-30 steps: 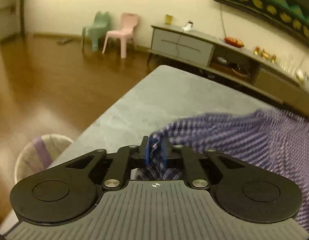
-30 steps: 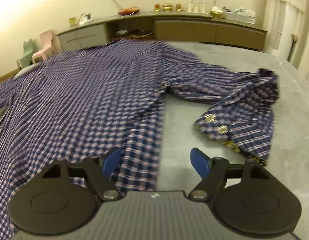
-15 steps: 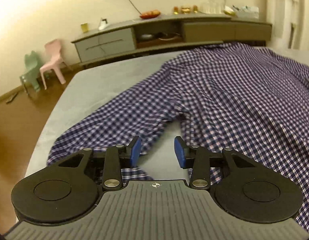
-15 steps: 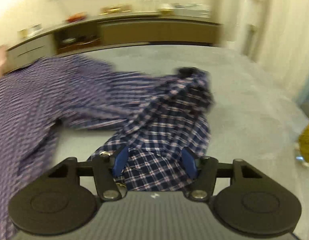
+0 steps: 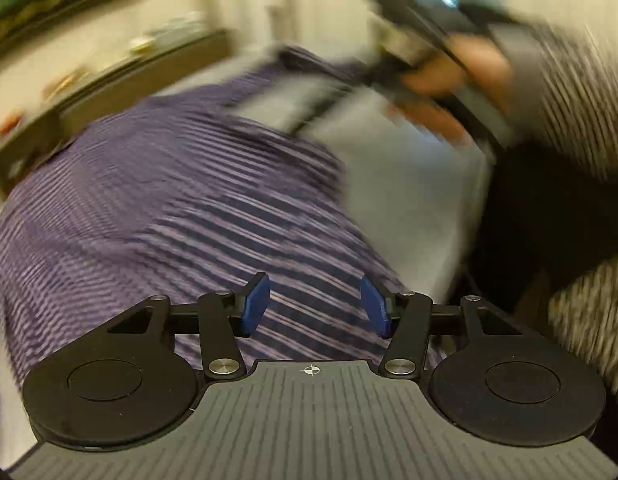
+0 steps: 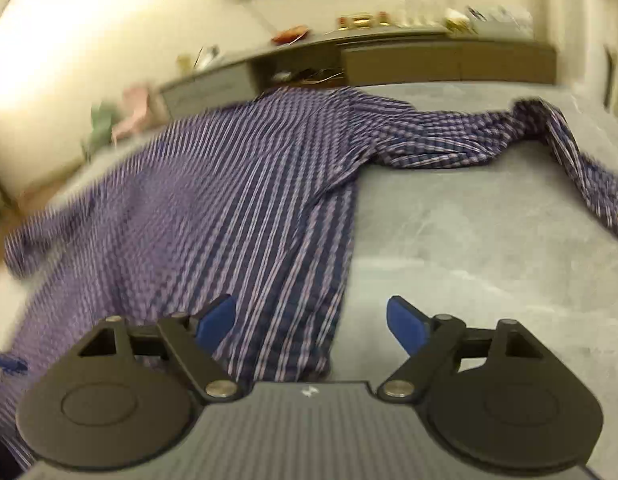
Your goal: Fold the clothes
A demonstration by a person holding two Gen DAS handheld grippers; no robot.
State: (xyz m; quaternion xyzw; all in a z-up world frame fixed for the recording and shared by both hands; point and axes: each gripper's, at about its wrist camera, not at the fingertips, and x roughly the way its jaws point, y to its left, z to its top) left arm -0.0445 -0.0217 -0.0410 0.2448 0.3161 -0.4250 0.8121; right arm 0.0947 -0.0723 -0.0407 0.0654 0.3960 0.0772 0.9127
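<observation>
Left gripper point(image 5: 313, 306): jaws opening, nothing pinched, hovering above purple-and-white checked cotton shirt point(image 5: 181, 208). Right gripper point(image 6: 311, 322): jaws also opening, empty, poised at hem edge. Shirt spread flat across grey table point(image 6: 489, 248), one sleeve out sideways, probably laid ready for folding.

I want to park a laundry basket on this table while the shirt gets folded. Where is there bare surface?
The grey table is bare to the right of the shirt body, bordered at the back by the bunched sleeve and on the far right by its trailing cuff. The left and middle are covered by the spread shirt.
</observation>
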